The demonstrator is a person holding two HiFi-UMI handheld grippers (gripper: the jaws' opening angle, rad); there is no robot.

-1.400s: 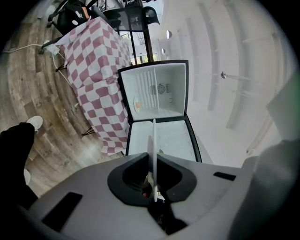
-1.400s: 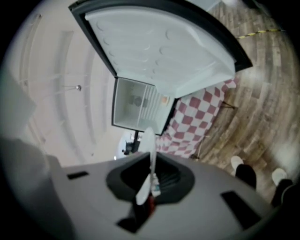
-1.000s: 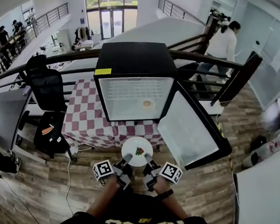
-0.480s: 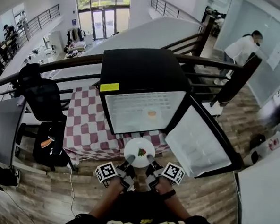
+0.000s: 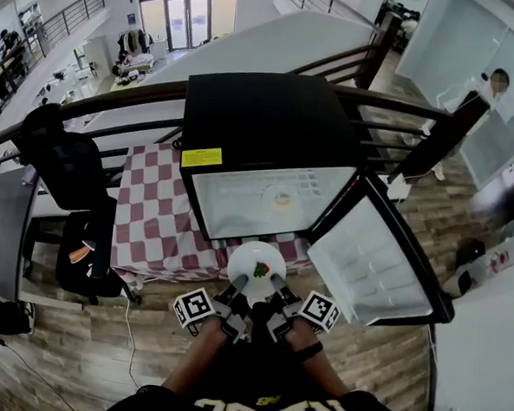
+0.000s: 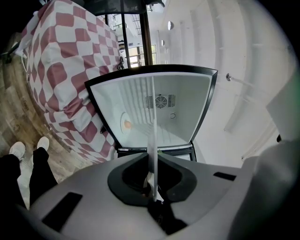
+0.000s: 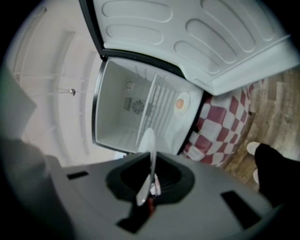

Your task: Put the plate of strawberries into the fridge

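Observation:
In the head view a white plate point(image 5: 252, 257) carrying strawberries point(image 5: 260, 268) hangs just in front of the open black fridge point(image 5: 262, 122). My left gripper point(image 5: 237, 283) is shut on the plate's near left rim, and my right gripper point(image 5: 276, 285) is shut on its near right rim. The left gripper view shows the plate point(image 6: 152, 140) edge-on between the jaws, with the fridge's white inside point(image 6: 154, 108) straight ahead. In the right gripper view the plate's rim point(image 7: 151, 150) is also clamped. A small orange item point(image 5: 282, 198) lies on the wire shelf point(image 5: 266, 201) inside.
The fridge door point(image 5: 371, 259) stands swung open to the right. The fridge sits on a table with a red-and-white checked cloth point(image 5: 157, 211). A black chair point(image 5: 64, 162) and bag point(image 5: 85, 255) are at the left; a railing point(image 5: 393, 104) runs behind. A person point(image 5: 498, 89) stands far right.
The fridge now looms larger and nearer in the head view. The plate has stayed held between both grippers, closer to the fridge opening. The person in the background has walked right.

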